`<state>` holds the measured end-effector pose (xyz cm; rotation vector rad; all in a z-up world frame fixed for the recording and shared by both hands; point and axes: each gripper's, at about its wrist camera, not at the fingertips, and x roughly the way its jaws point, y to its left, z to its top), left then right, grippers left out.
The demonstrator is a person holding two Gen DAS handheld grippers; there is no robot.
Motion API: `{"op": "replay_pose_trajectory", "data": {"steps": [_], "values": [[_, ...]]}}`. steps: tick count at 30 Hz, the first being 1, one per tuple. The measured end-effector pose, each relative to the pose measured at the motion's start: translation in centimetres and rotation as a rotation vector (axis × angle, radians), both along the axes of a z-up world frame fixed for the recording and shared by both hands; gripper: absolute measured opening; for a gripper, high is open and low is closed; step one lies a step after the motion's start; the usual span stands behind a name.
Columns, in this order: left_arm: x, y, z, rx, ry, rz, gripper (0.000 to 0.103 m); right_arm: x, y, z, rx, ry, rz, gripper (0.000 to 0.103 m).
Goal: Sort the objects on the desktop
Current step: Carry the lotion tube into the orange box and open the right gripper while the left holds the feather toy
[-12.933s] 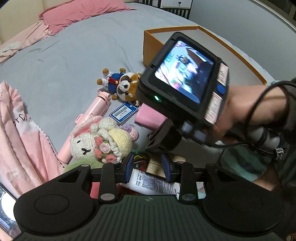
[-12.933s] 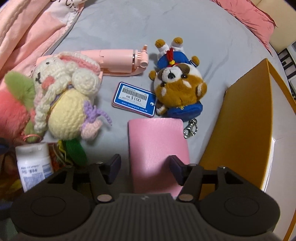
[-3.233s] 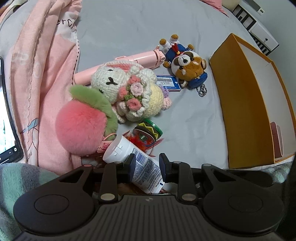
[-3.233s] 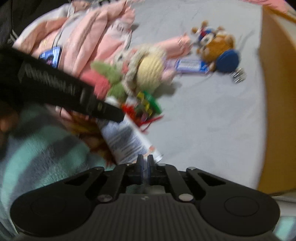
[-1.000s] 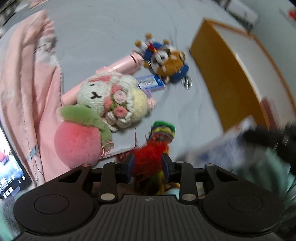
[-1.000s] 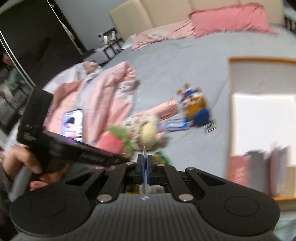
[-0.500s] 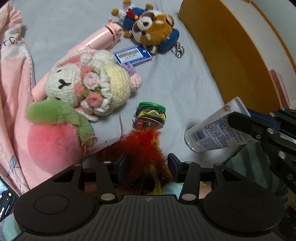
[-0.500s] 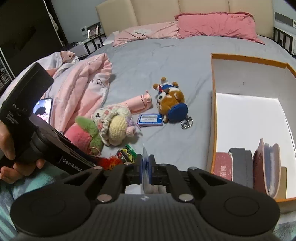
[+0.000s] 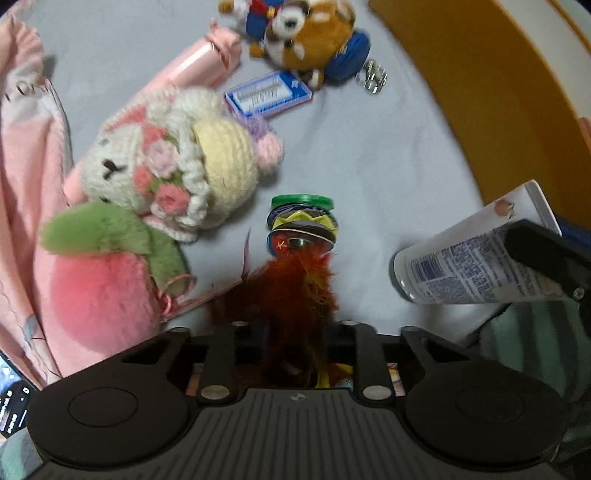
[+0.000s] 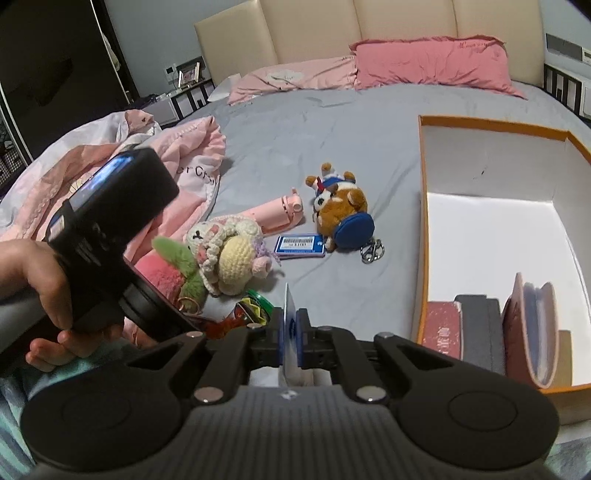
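A feather shuttlecock lies on the grey bed sheet, its green-lidded disc base (image 9: 301, 221) pointing away and its red feathers (image 9: 295, 291) towards me. My left gripper (image 9: 295, 332) points straight down over it. Its jaws are closing, the feathers fill the gap and the pads press on them. My right gripper (image 10: 290, 325) is shut on the flat crimped end of a white tube (image 9: 472, 266), which hangs above the sheet at the right of the left wrist view. In the right wrist view only the thin edge of the tube (image 10: 289, 306) shows.
A crocheted bunny (image 9: 173, 166), pink peach plush (image 9: 96, 295), pink bottle (image 9: 199, 62), blue card (image 9: 267, 94) and red panda plush (image 9: 306, 33) lie beyond. An orange box (image 10: 424, 221) at the right holds several upright books (image 10: 480, 328). A pink blanket (image 10: 177, 158) lies at the left.
The left gripper's jaws have narrowed onto the red feathers and the gripper has sunk closer to them. The right gripper still holds the tube in about the same place.
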<state>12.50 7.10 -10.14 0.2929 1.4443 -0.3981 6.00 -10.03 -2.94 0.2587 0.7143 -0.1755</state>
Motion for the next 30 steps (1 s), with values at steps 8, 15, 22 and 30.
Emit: {"op": "replay_pose_trajectory", "data": {"steps": [8,15,22,30], "values": [[-2.5,2.2,4.1,-0.117,-0.186,0.063,0.002,-1.8,0.1,2.7,0.007,-0.087,0.036,0.005],[-2.4,2.0,7.6,-0.198,-0.272,0.118,0.0,-3.8,-0.5,5.6,0.049,-0.175,0.033,0.005],[-3.1,1.3,10.9,-0.314,-0.332,0.13,0.0,-6.4,-1.8,9.6,0.034,-0.274,0.012,0.005],[-2.5,0.1,13.5,-0.353,-0.338,0.084,0.0,-9.7,-5.6,13.3,-0.019,-0.321,-0.112,0.005]]}}
